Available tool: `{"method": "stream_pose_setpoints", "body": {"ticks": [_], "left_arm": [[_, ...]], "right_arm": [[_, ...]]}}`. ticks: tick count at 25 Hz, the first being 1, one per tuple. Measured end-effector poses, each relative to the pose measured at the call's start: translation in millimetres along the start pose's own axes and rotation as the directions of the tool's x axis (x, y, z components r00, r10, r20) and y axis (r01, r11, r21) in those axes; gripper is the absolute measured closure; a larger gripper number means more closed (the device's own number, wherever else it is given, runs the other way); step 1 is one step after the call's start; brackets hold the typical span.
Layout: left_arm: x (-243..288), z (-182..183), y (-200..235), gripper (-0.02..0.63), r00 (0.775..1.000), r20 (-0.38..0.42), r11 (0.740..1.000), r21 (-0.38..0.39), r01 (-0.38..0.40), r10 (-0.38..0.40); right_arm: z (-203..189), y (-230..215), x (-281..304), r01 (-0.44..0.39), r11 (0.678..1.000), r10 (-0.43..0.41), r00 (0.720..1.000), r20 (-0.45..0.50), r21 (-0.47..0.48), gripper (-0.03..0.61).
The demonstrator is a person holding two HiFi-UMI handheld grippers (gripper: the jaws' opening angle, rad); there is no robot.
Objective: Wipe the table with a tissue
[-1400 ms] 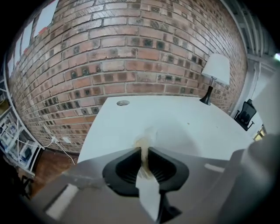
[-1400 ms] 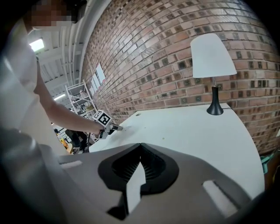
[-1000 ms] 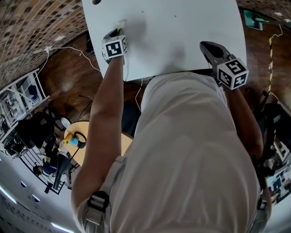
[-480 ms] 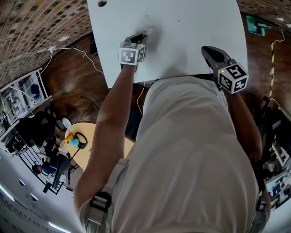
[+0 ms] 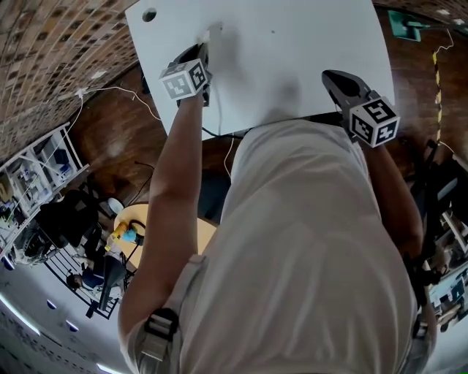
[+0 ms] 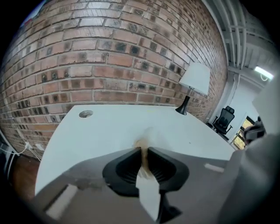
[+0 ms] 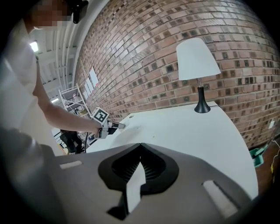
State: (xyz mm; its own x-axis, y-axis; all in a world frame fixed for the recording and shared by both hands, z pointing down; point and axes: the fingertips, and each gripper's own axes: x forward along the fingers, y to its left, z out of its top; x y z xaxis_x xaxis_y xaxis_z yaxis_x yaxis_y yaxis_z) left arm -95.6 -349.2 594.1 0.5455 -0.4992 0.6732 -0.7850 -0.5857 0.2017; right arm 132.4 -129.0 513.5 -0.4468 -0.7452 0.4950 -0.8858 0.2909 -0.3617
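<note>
1. The white surface [image 5: 307, 44] fills the top of the head view. No obvious spill shows on it, so how much has been cleaned is hard to read off the top itself.
2. A lamp [image 7: 197, 61] stands at the far corner by the brick wall, well apart from the action.
3. Right gripper [image 5: 331, 76] hangs over the near right edge. Its own view shows the jaws together with nothing between them; it plays no part in the wiping.
4. Left gripper [image 5: 206, 47] is out over the far left part of the surface, angled down, jaws clamped on the tissue.
5. The tissue [image 6: 147, 136] bunches just past the jaw tips, and its pinched end is stained brownish. My read: it has already picked something up, so wiping is under way. I can't tell whether the wad is pressing on the surface or sits just above it.
6. A small round hole [image 5: 149, 14] marks the far left corner, near the tissue.
7. Left to do, by my judgement: the middle and right stretches.
</note>
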Motion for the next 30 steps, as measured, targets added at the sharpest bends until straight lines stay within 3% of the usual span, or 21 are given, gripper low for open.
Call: {"method": "stream_pose_setpoints", "body": {"ticks": [3,7,17,24,30], "left_arm": [[22.7,-0.2,-5.8,0.557,1.000,-0.012,0.999,0.040,0.015,-0.015],[33.2,4.4,-13.2,0.557,0.999,-0.035,0.997,0.076,-0.028,0.030],[50.3,26.1,-5.7,0.557,0.992,-0.003,0.986,0.103,-0.129,0.130],[69.9,22.6,-8.4,0.557,0.980,-0.123,0.970,0.205,-0.130,0.157],[72.5,13.0,-20.2,0.558,0.975,-0.158,0.949,0.298,-0.102,0.154]], "right_arm": [[-2.8,-6.7,-7.5,0.017,1.000,-0.017,1.000,0.001,0.015,0.571],[-4.8,-18.0,-18.8,0.045,0.998,-0.045,0.999,0.005,0.032,0.571],[-3.8,-34.8,-42.8,0.078,0.996,-0.079,0.997,0.009,0.048,0.571],[0.7,-46.7,-51.1,0.087,0.995,-0.088,0.996,0.008,0.055,0.571],[1.7,-54.5,-48.6,0.071,0.996,-0.072,0.997,0.010,0.052,0.571]]}}
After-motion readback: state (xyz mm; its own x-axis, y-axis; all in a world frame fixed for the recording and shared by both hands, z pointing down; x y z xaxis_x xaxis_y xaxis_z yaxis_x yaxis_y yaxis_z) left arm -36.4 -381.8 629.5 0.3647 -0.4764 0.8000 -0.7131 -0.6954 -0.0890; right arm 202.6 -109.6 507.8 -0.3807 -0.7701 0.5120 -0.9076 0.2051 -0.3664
